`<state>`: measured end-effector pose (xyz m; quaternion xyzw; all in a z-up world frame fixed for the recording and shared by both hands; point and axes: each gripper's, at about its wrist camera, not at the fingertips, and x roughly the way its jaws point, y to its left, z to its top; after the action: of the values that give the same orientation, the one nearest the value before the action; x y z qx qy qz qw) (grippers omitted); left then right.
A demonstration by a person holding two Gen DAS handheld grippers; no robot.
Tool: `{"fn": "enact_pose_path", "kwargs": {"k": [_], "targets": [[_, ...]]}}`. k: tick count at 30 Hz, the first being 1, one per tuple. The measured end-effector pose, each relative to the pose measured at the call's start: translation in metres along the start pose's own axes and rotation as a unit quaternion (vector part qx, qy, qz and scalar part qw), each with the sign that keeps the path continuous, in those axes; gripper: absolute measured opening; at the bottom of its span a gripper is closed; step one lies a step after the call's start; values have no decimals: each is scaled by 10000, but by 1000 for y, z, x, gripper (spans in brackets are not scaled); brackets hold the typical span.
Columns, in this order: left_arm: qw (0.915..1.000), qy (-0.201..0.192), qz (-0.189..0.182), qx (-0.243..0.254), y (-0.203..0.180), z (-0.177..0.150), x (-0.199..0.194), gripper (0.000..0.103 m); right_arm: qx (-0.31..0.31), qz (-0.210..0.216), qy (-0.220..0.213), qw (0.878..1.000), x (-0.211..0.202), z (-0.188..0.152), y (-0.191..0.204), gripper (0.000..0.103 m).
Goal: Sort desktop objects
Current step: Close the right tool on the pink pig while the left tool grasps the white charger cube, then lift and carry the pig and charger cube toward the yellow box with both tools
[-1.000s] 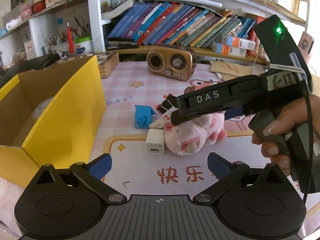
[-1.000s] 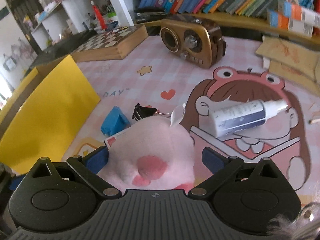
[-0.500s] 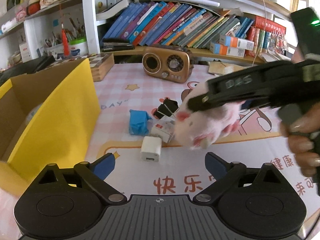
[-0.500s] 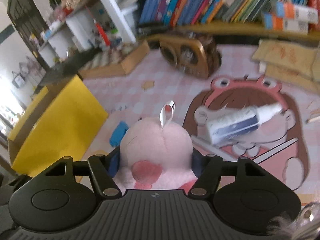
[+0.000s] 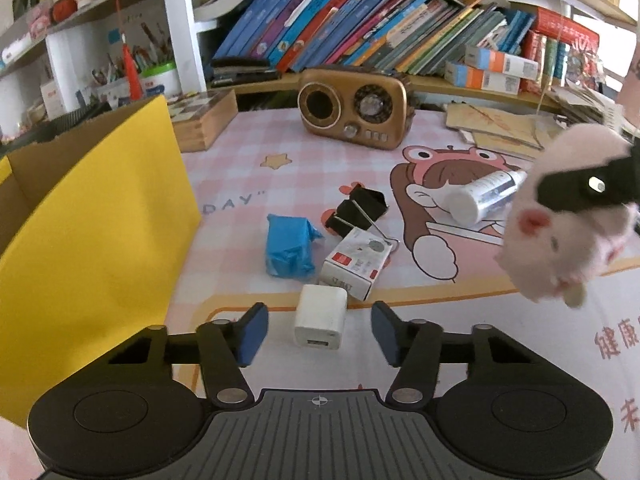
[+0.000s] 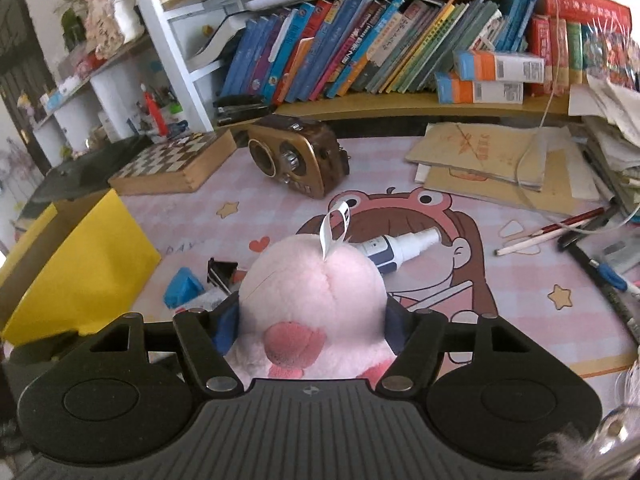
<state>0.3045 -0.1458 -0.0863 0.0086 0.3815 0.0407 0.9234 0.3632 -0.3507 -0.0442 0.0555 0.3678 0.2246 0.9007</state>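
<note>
Left gripper [image 5: 316, 334] spread wide; right gripper [image 6: 312, 320] clamped, raised.

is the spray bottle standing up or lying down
Lying down. The white spray bottle with the dark blue label rests on its side on the pink cartoon desk mat, its nozzle pointing away toward the stacked papers.

The desk mat [image 5: 240, 184] reads "DAY" beside red characters "健康".

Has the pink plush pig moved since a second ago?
Yes. The pink plush pig, clamped in the right gripper, has risen off the mat and away from the white charger.
</note>
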Motion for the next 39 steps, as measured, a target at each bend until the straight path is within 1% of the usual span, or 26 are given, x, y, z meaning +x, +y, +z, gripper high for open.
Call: {"fn": "enact_pose_path", "kwargs": {"k": [1, 3, 5, 7, 12, 18, 22, 30, 39], "targets": [[10000, 13, 16, -24, 0, 0, 2, 51, -18, 0, -2, 10000, -1, -1, 1, 67], [10000, 24, 66, -64, 1, -1, 5, 41, -8, 20, 4, 10000, -5, -4, 2, 67], [9999, 45, 52, -126, 3, -2, 7, 28, 34, 53, 12, 10000, -8, -5, 3, 67], [9999, 27, 21, -109, 2, -3, 5, 26, 47, 64, 13, 10000, -11, -7, 5, 67], [9999, -27, -10, -120, 3, -4, -3, 26, 15, 89, 38, 10000, -16, -11, 9, 67], [9995, -241, -130, -127, 5, -4, -25, 26, -50, 113, 163, 9998, -17, -15, 14, 67], [9989, -335, -228, -238, 7, -6, -39, 26, -77, 111, 185, 9997, -20, -19, 17, 67], [9961, -580, -484, -458, 9, -8, -77, 26, -21, 169, 218, 9996, -30, -27, 22, 67], [9921, -778, -785, -594, 12, -14, -107, 26, 5, 120, 234, 9997, -46, -39, 29, 67]]}}
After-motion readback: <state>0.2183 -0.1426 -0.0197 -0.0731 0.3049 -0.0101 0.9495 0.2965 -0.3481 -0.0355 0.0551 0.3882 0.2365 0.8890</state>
